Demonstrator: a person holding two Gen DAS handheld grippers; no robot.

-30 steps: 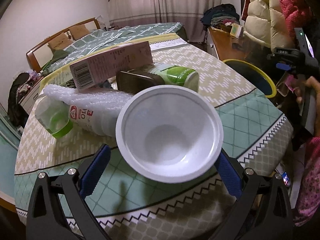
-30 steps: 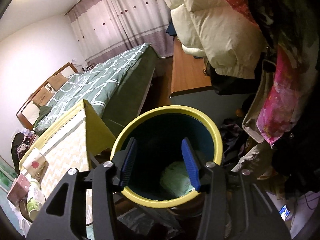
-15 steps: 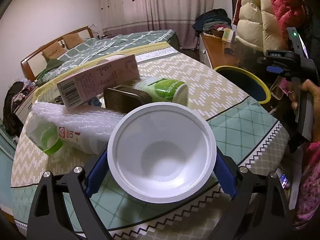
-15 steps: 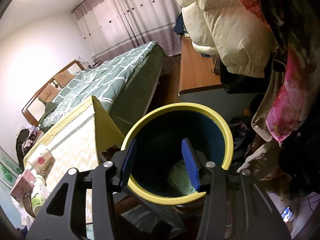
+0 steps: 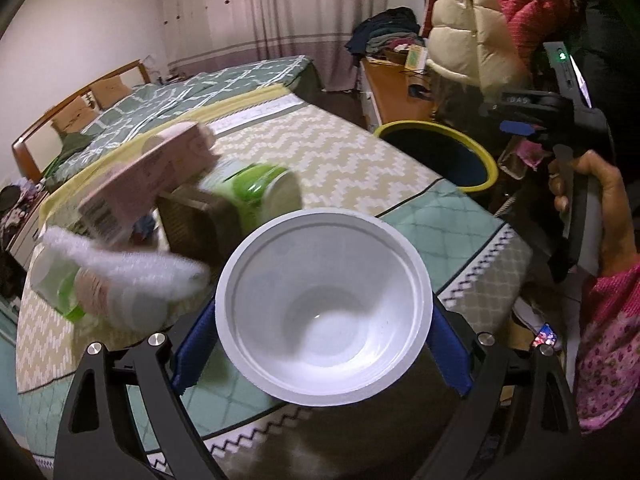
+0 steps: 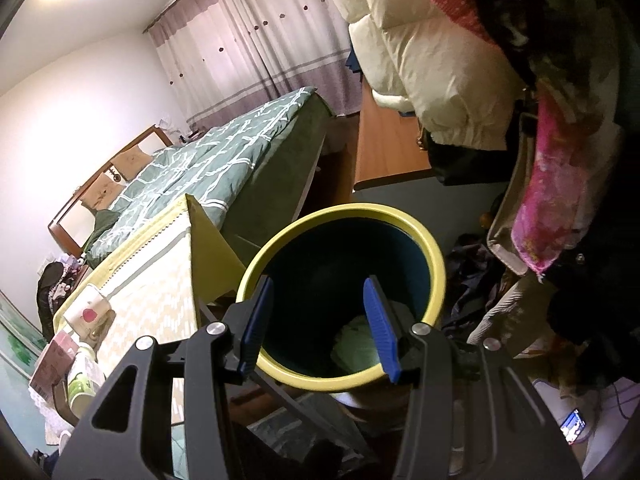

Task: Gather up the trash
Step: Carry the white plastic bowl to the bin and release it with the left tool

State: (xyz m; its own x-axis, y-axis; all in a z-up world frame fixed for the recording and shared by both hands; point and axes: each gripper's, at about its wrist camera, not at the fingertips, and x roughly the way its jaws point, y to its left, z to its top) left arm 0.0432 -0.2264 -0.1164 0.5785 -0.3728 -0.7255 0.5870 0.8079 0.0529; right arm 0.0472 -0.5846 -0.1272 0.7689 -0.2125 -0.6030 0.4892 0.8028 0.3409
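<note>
1. Left wrist view: left gripper (image 5: pixel 324 354) clamped across a white disposable bowl (image 5: pixel 324 308), blue pads (image 5: pixel 192 346) pressing opposite sides of its wall. Bowl is raised off the patterned tablecloth (image 5: pixel 328 160), mouth tipped toward the camera, axis running roughly along the fingers. It is round, so no long axis to speak of.
2. Same view: more trash behind the bowl, blurred: pink carton (image 5: pixel 148 176), green-labelled cup (image 5: pixel 256 192), foam wrap (image 5: pixel 124 264) over a bottle. Yellow-rimmed bin (image 5: pixel 440 152) stands past the table's right edge. Right hand (image 5: pixel 596 216) grips the other tool near it.
3. Right wrist view: right gripper (image 6: pixel 320 324) spread wide, nothing between the pads, hanging over the bin (image 6: pixel 434 276). Something pale green lies at the bottom.
4. Step, as I judge it: bowl picked up, carry to the bin pending. Next move calls for swinging right, clearing the rim, then releasing over the opening.
</note>
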